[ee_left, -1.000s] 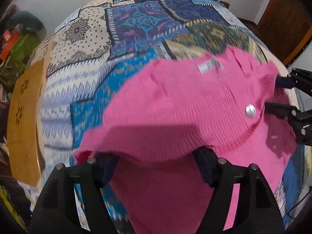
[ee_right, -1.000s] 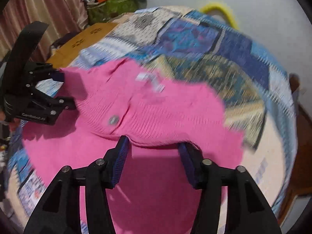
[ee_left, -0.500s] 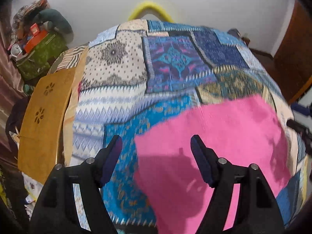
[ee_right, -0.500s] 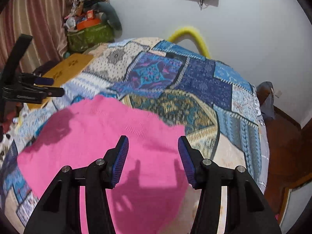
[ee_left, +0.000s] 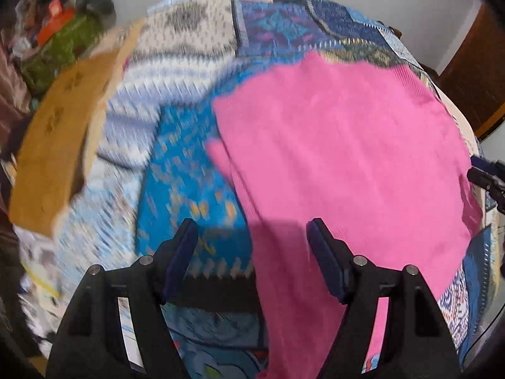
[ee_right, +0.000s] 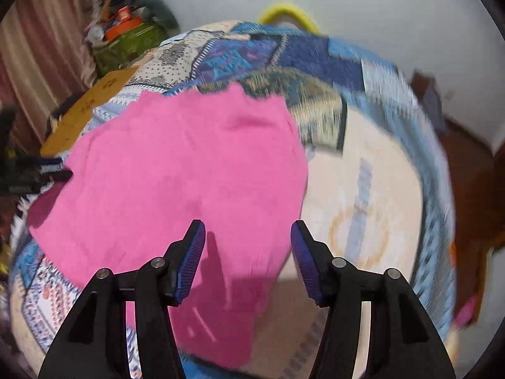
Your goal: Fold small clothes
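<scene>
Jaws of the left gripper (ee_left: 252,246) stand wide apart with nothing between them; its dark blue pads (ee_left: 181,259) hang above the patchwork bedspread (ee_left: 186,170), the right pad just over the left edge of the pink knitted garment (ee_left: 341,158). The gripper's shadow falls across the turquoise patch and the pink cloth below it. Jaws of the right gripper (ee_right: 247,252) are likewise spread and grip nothing; its ribbed blue pads (ee_right: 192,259) hover over the near right part of the same pink garment (ee_right: 176,173), close to where the pink edge meets a pale cream patch of the bedspread (ee_right: 378,195).

The garment lies spread flat on the bedspread, free of both grippers, its far edge uneven against the darker blue and gold patches. In the left wrist view the tips of the right gripper (ee_left: 487,175) show at the right edge, beside the garment's right side. In the right wrist view the left gripper (ee_right: 34,173) shows dark and blurred at the left edge, next to the garment's left side.

Farther out, a tan board (ee_left: 60,139) lies along the left side of the bed, and a heap of green and orange clutter (ee_right: 126,38) sits by the curtain. A yellow hoop (ee_right: 287,12) rises behind the far end of the bed against the white wall. Both views are smeared by motion.
</scene>
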